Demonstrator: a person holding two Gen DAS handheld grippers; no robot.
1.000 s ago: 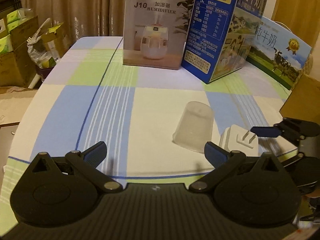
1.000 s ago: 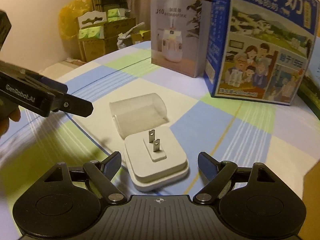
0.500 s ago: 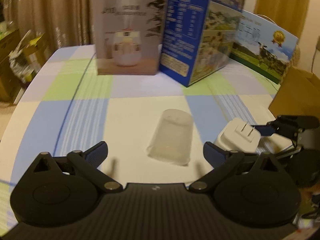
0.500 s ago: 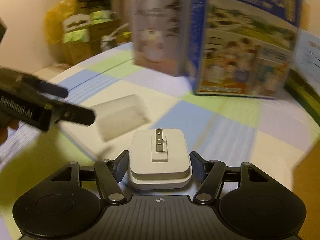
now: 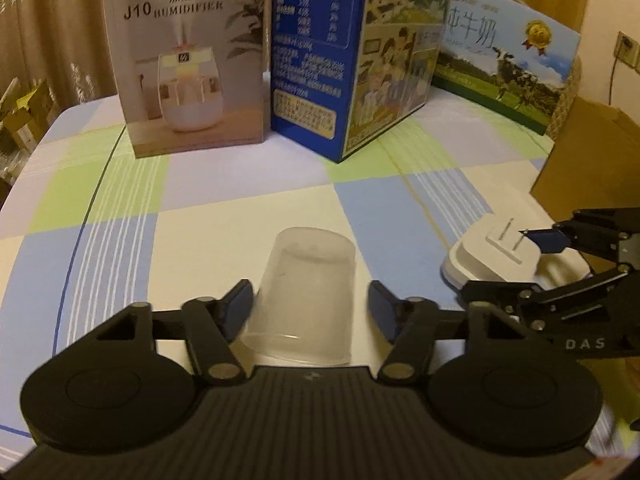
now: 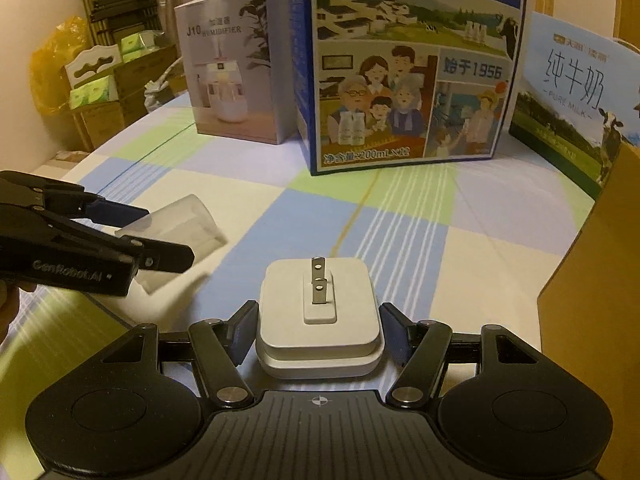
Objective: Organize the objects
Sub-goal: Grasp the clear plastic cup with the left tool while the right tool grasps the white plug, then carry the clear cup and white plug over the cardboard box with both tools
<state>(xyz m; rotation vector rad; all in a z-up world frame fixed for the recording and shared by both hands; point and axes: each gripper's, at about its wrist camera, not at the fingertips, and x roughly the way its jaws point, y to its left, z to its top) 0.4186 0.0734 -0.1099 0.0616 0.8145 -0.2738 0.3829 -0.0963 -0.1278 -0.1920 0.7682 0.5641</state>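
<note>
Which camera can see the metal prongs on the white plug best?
The right wrist camera. It looks straight at the white plug between the right claw, and both prongs stand clear with their little holes. The left wrist camera only catches the plug off at its right edge, the prongs thin lines.

My table point(image 5: 192, 216) wears a checked cloth of blue, green, cream and lilac. On it a clear plastic cup point(image 5: 304, 296) lies on its side at six o'clock, a white plug adapter point(image 5: 492, 256) at three, a humidifier box point(image 5: 188, 64) at eleven, a blue milk carton point(image 5: 344, 52) at twelve, and a second milk box point(image 5: 508, 68) at one
</note>
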